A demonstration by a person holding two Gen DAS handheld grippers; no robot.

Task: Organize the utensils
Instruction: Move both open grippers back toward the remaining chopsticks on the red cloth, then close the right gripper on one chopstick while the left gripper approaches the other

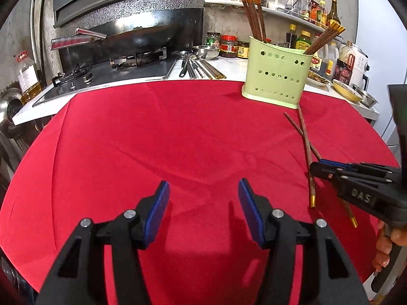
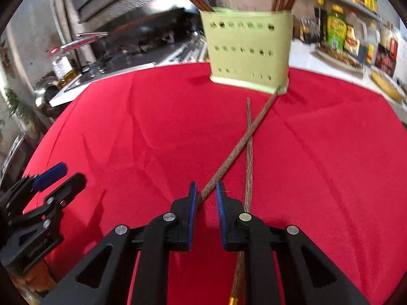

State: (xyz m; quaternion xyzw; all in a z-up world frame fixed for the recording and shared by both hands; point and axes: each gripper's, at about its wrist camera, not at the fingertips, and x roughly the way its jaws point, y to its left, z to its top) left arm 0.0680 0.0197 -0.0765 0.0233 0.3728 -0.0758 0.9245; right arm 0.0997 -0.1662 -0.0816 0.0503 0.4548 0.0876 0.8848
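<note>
Nearest me, my right claw (image 2: 206,193) has narrowed to a slim gap around one chopstick (image 2: 229,156); that stick touches the left pad, while a sliver of space shows before the right pad, so I cannot tell if the grip is firm. Under both claws spreads the red cloth (image 2: 101,139). Ahead of my right claw stands the green holder (image 2: 248,50), chopsticks upright inside, and the stick between my pads reaches its base. A second chopstick (image 2: 249,139) crosses the first and passes under my right finger. My left claw (image 1: 203,195) hovers over bare cloth, jaws apart, holding nothing.
</note>
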